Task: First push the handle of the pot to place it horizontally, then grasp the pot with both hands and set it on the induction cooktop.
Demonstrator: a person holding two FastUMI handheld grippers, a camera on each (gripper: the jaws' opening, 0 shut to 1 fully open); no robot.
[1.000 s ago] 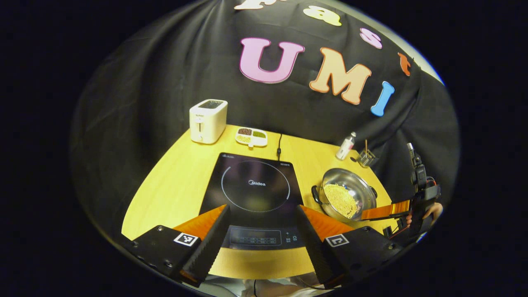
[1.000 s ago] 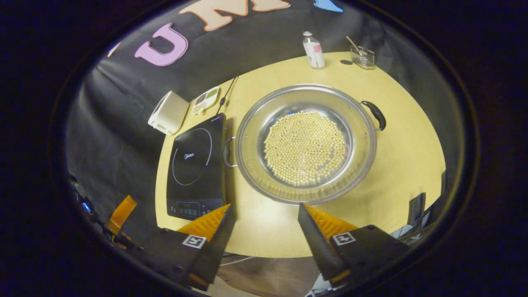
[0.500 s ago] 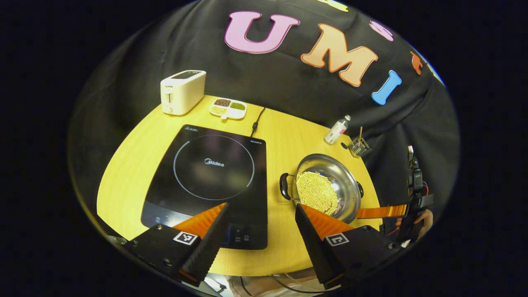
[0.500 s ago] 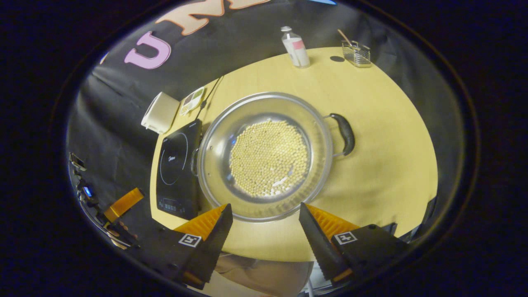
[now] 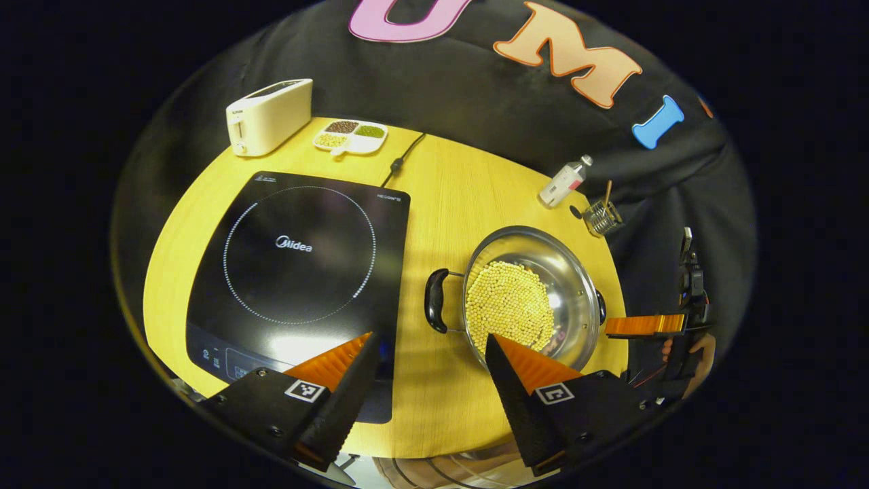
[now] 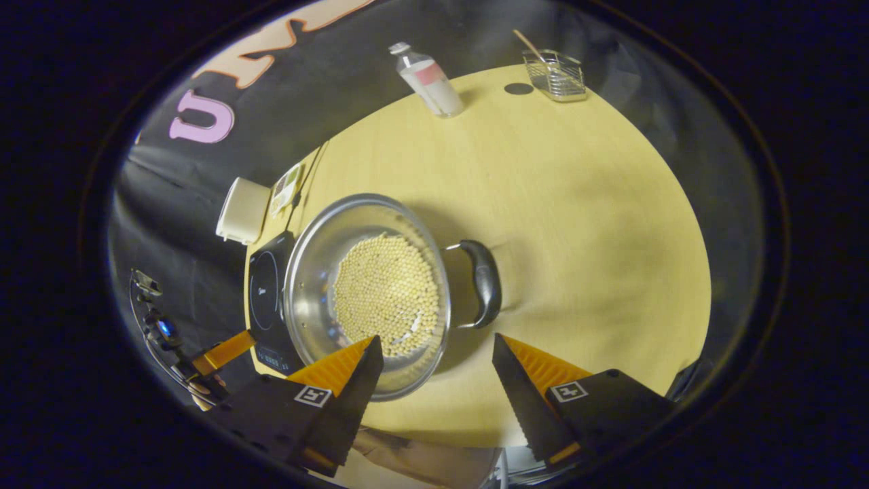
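Already the pot (image 5: 526, 299) is turned handles sideways beside the cooktop (image 5: 299, 272); both grippers, left (image 5: 428, 370) and right (image 6: 438, 370), are held wide, lifting undone.

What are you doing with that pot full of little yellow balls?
A person is holding a gripper in each hand, getting ready to pick up the pot and put it on the black induction cooktop. The pot sits on the table beside the cooktop, not on it yet. The left gripper hangs open in front of the pot's left handle, and the right gripper hangs open in front of its right handle. Neither one touches the pot.
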